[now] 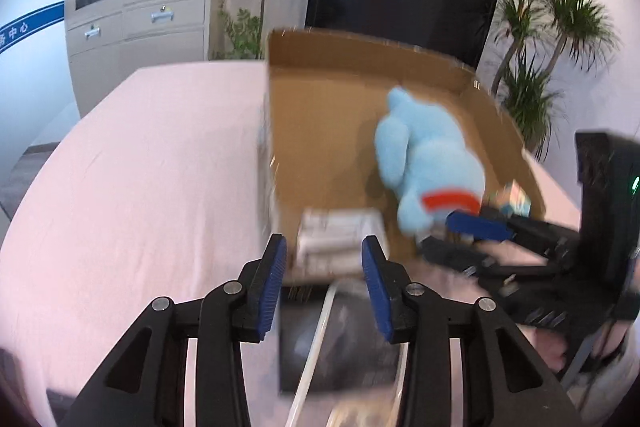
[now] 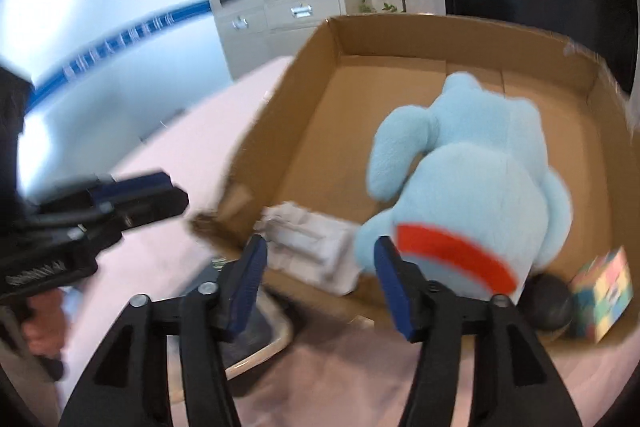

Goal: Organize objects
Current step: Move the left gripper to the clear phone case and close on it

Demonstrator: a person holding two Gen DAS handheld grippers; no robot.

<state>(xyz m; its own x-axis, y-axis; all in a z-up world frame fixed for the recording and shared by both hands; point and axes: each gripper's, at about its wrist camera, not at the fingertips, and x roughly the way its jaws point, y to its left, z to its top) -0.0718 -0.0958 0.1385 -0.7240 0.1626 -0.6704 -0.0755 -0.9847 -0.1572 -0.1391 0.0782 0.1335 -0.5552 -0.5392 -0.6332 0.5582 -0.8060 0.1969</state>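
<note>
Plush toy (image 2: 472, 183), light blue with a red band, lay inside the open cardboard box (image 2: 316, 75) on the pink table (image 1: 152, 163), at 2 o'clock from the left gripper (image 1: 324, 267). White packet (image 2: 312, 247) and colourful cube (image 2: 604, 291) also lay in the box. Blue wall stripe carried writing, blurred, unreadable. Left gripper's jaws stood parted, nothing between the pads. Right gripper (image 2: 320, 271) likewise parted, empty, just short of the toy.
</note>
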